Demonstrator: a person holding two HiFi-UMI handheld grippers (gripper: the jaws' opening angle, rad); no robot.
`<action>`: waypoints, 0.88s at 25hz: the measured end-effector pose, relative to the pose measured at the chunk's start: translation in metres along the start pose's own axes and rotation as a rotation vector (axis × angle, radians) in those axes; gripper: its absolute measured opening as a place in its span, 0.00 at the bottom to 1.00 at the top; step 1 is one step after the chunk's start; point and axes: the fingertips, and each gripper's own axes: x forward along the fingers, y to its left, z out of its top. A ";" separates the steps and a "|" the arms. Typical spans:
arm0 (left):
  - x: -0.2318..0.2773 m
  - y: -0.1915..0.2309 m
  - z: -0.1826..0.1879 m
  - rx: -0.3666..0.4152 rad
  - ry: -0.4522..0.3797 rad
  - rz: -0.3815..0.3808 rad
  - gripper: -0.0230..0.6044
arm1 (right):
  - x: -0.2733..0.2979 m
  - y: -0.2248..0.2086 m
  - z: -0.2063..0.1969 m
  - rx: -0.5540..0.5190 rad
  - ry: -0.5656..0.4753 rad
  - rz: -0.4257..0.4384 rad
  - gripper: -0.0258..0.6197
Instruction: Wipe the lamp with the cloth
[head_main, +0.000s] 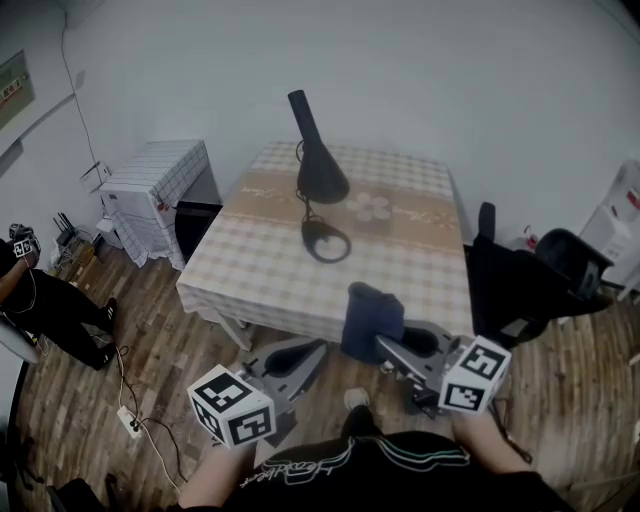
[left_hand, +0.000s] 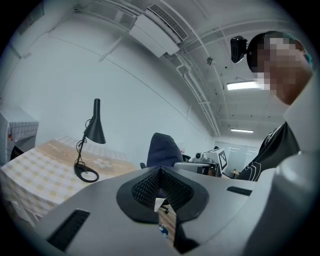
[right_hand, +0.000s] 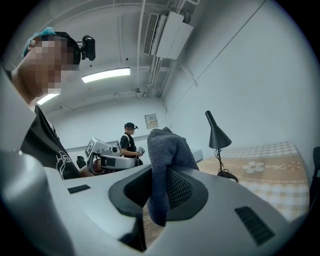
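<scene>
A black lamp (head_main: 318, 160) with a cone shade stands on the checked table (head_main: 260, 270); its ring base (head_main: 326, 241) lies nearer me. Both grippers hang below the table's front edge. My right gripper (head_main: 392, 348) is shut on a dark blue cloth (head_main: 372, 318), which sticks up from the jaws. In the right gripper view the cloth (right_hand: 167, 152) fills the gap of that gripper (right_hand: 162, 175), with the lamp (right_hand: 217, 132) beyond at the right. My left gripper (head_main: 300, 362) is shut and holds nothing. In its own view the left gripper (left_hand: 160, 172) faces the lamp (left_hand: 93, 131) and the cloth (left_hand: 164, 149).
A white cabinet under a checked cover (head_main: 152, 195) stands left of the table. A black chair (head_main: 530, 280) is at the right. A person (head_main: 40, 300) stands at the far left, and a power strip (head_main: 128, 421) with its cable lies on the wooden floor.
</scene>
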 end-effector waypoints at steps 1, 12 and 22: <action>-0.004 -0.004 -0.002 -0.002 -0.001 0.000 0.03 | -0.001 0.006 -0.001 -0.003 -0.001 0.000 0.13; -0.023 -0.038 -0.006 0.033 -0.010 -0.025 0.03 | -0.019 0.042 -0.008 -0.009 -0.018 -0.004 0.13; -0.029 -0.052 0.003 0.063 -0.029 -0.041 0.03 | -0.031 0.052 0.003 -0.042 -0.033 -0.023 0.13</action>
